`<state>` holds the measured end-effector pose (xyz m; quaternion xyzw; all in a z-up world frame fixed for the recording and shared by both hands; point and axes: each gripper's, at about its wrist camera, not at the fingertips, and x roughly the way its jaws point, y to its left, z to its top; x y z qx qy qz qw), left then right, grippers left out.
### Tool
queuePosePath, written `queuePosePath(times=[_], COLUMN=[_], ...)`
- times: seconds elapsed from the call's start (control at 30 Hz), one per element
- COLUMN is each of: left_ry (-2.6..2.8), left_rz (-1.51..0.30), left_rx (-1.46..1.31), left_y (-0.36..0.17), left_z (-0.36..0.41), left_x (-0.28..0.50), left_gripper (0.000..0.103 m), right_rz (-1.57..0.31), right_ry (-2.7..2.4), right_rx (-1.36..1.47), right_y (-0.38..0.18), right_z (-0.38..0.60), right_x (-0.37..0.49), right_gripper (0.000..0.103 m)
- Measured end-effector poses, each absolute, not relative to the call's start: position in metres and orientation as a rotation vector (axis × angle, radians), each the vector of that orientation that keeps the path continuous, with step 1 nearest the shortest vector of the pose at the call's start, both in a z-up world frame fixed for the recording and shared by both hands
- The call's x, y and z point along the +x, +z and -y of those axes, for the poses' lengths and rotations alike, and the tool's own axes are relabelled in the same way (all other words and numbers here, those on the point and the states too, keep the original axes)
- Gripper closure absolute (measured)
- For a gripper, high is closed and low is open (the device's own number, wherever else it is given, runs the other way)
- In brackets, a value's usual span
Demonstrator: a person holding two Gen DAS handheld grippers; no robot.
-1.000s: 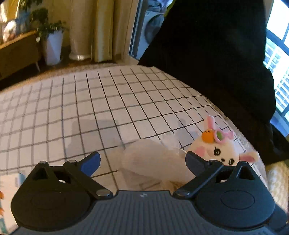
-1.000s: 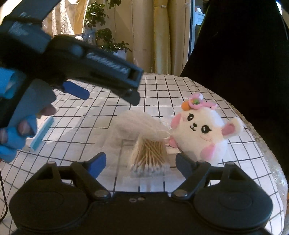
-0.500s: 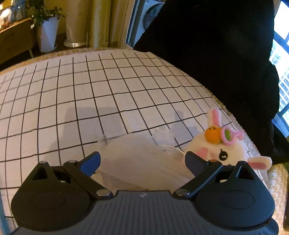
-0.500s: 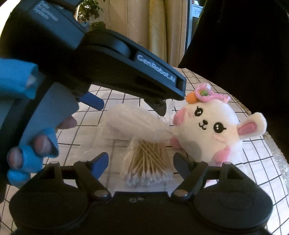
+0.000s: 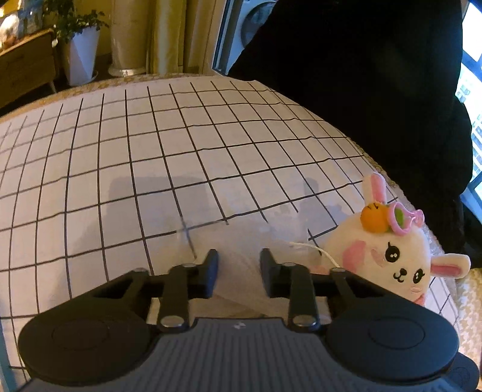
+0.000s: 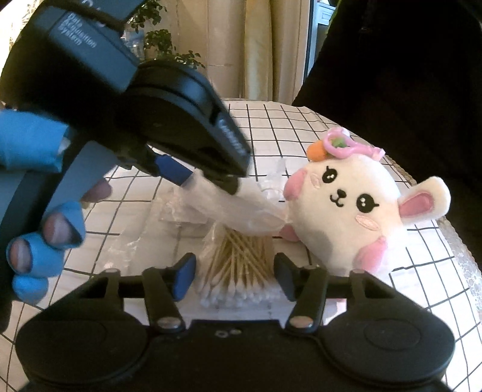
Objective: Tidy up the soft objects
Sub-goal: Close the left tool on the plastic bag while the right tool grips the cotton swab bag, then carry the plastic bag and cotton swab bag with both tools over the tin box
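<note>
Risk: left tongs (image 6: 211, 178) pinch only the bag's (image 6: 241, 208) thin neck, right tongs (image 6: 233, 279) half-open astride the swabs (image 6: 238, 265), so I expect slippage or tearing.

Room: cream curtains (image 5: 168, 33); white planter with leafy plant (image 5: 79, 49); wooden sideboard (image 5: 25, 64); washing machine (image 5: 251, 22); bright window (image 5: 471, 99) at right edge; table under black-gridded white cloth (image 5: 150, 156). Warm yellowish light.

The left gripper (image 5: 238, 273) has black linkage arms with silver screw heads, round black discs and a ribbed grey body. The right gripper (image 6: 233, 276) is black with blue pads (image 6: 183, 276). The left hand (image 6: 45, 238) wears a blue fingerless glove.
</note>
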<state>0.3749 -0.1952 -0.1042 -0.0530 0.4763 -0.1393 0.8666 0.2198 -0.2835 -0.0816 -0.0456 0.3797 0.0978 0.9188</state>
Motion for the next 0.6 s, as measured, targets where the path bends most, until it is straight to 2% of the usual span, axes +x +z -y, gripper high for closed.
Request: queuePosePath(times=[0.07,0.23,0.6], left_ry=[-0.287,-0.272,-0.262], left_rz=[-0.993,-0.951,-0.923], left_rx=[-0.116,-0.117,-0.101], left_y=[-0.103,-0.094,-0.069], left_z=[0.192,0.183,0.151], left_x=[0.374,0.369,0.348], left_gripper=[0.087,0.094,0.095], right_rz=[-0.779,-0.760,-0.743], right_ry=[0.196,0.185,0.203], right_rx=[-0.105,-0.141,-0.123], right_y=[-0.080,-0.078,-0.057], right_z=[0.282,0.277,0.284], right_x=[0.218,0.213,0.188], right_gripper=[0.054,0.065,0.067])
